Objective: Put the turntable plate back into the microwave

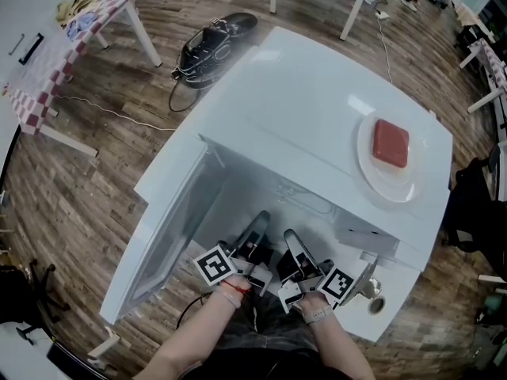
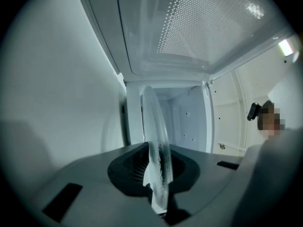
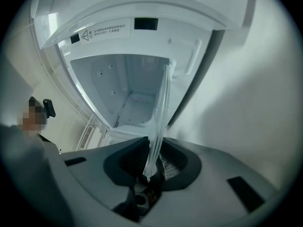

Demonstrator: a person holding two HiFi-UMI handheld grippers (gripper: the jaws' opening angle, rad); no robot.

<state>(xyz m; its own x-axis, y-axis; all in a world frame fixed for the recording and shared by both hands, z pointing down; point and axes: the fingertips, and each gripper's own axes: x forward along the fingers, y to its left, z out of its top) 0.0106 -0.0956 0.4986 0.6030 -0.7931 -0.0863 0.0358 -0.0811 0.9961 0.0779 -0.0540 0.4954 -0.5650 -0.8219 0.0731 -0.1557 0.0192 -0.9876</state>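
Note:
I look down on a white microwave [image 1: 317, 109] whose door [image 1: 170, 220] swings open to the left. Both grippers reach into its front opening. My left gripper [image 1: 258, 223] and my right gripper [image 1: 290, 239] are side by side. In the left gripper view the clear glass turntable plate [image 2: 156, 126] stands edge-on, and the left gripper [image 2: 158, 174] is shut on its rim. The right gripper [image 3: 150, 167] is also shut on the turntable plate [image 3: 161, 108]. The white cavity [image 3: 128, 89] lies straight ahead. The glass barely shows in the head view.
A white plate [image 1: 372, 172] with a red block [image 1: 390, 142] sits on top of the microwave at the right. A black bag [image 1: 214, 42] and a cable lie on the wooden floor behind. A table with a checked cloth [image 1: 71, 46] stands at the far left.

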